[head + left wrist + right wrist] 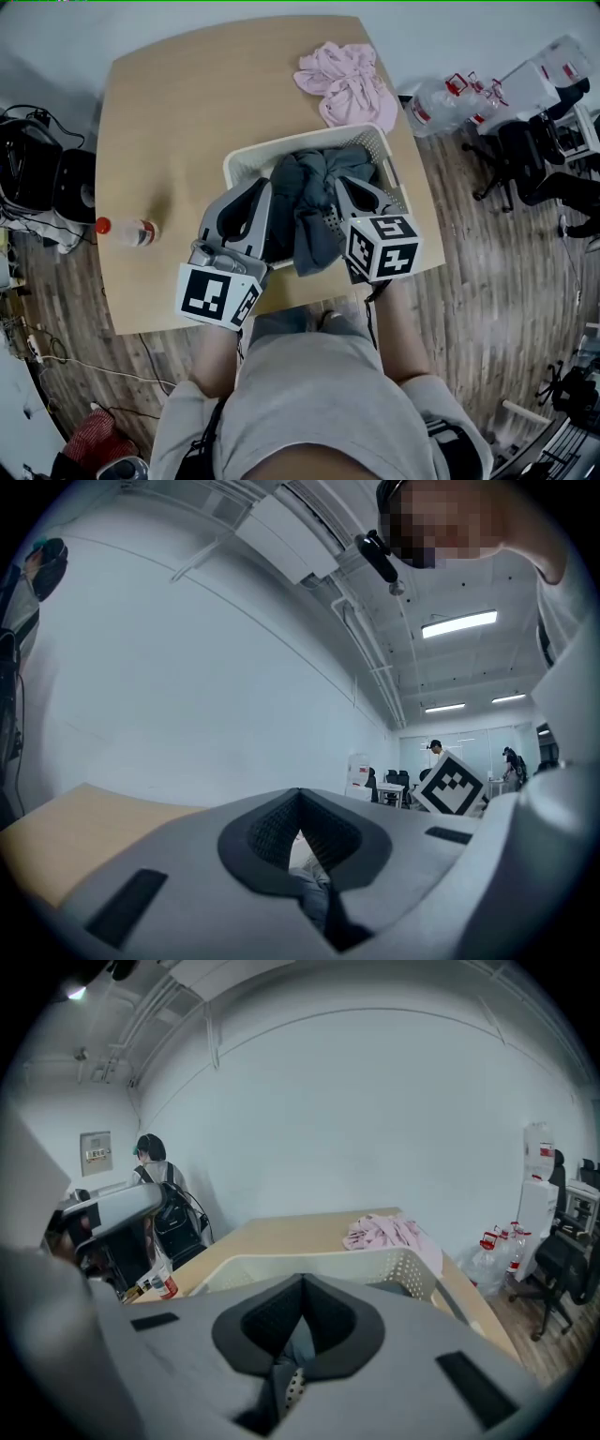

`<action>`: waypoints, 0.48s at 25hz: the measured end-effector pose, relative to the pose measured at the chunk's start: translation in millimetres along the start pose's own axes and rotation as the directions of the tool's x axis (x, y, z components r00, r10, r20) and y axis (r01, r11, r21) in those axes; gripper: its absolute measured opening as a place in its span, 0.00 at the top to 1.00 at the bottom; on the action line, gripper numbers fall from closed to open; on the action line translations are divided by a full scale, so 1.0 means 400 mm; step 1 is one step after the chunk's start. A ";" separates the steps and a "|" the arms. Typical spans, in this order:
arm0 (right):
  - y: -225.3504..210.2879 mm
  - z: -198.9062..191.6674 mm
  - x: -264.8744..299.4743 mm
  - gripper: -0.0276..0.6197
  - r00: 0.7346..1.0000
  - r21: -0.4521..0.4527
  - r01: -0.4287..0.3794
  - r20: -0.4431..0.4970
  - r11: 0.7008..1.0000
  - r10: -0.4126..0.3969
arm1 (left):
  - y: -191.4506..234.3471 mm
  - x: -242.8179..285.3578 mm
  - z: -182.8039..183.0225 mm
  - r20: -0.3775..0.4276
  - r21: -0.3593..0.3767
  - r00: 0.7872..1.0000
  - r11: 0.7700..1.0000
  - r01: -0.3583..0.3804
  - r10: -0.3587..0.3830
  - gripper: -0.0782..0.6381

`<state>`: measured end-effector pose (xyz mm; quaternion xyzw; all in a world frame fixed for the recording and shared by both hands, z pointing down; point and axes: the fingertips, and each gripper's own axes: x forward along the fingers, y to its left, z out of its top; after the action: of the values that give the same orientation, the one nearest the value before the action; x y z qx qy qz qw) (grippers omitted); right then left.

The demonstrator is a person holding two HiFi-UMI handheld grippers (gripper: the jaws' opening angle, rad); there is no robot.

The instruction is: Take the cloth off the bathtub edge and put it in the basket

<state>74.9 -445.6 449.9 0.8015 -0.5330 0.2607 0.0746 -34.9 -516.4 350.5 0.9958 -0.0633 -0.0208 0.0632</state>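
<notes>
Left gripper and right gripper pinch the grey cloth in closed fingers, in the basket with a fold reaching its six o'clock rim, so placing seems nearly done: tuck in, then release.

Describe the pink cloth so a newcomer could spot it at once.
On the wooden table, look past the white perforated basket to the far right corner. The pink cloth lies crumpled there, outside the basket, unlike the grey cloth heaped inside it.
</notes>
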 end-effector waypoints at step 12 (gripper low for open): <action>0.007 0.083 -0.214 0.94 0.983 -0.065 -0.088 0.158 0.994 0.098 | -0.190 -0.043 0.063 0.039 0.064 0.999 0.998 -0.026 0.023 0.87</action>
<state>58.2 -390.0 378.6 0.7917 -0.5815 0.1826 0.0421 -43.9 -442.6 316.4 0.9959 -0.0772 -0.0370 0.0300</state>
